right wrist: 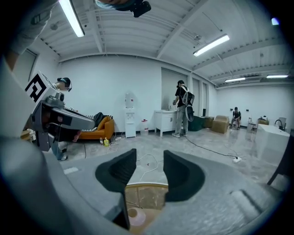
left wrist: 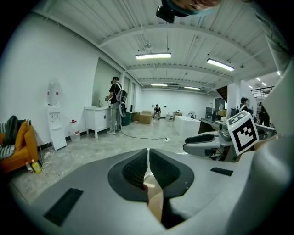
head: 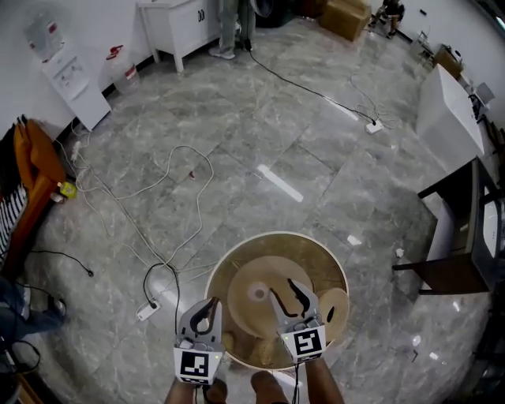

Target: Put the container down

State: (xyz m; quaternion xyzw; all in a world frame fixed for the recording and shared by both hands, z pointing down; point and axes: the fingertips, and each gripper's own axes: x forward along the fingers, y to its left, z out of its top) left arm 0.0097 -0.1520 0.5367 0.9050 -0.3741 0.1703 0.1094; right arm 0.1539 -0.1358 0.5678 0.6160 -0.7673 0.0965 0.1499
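Observation:
A round tan container (head: pixel 276 235) with a pale rim hangs above the floor just below me; I look down into it. My left gripper (head: pixel 207 311) is shut on its near-left rim, and a thin tan edge of the container (left wrist: pixel 156 202) shows between the closed pads (left wrist: pixel 138 167). My right gripper (head: pixel 285 289) stands open over the inside of the container, holding nothing. In the right gripper view the container rim (right wrist: pixel 143 186) shows between the spread jaws of the right gripper (right wrist: pixel 149 165). A pale disc (head: pixel 258 294) lies inside the container.
White cables (head: pixel 170 185) and a power strip (head: pixel 147 311) lie on the grey marble floor at left. A dark table (head: pixel 461 237) and a white box (head: pixel 447 106) stand at right. There is a white cabinet (head: pixel 177 24) far back, an orange sofa (head: pixel 35 170) at left, and a person (left wrist: pixel 115 105) by the cabinet.

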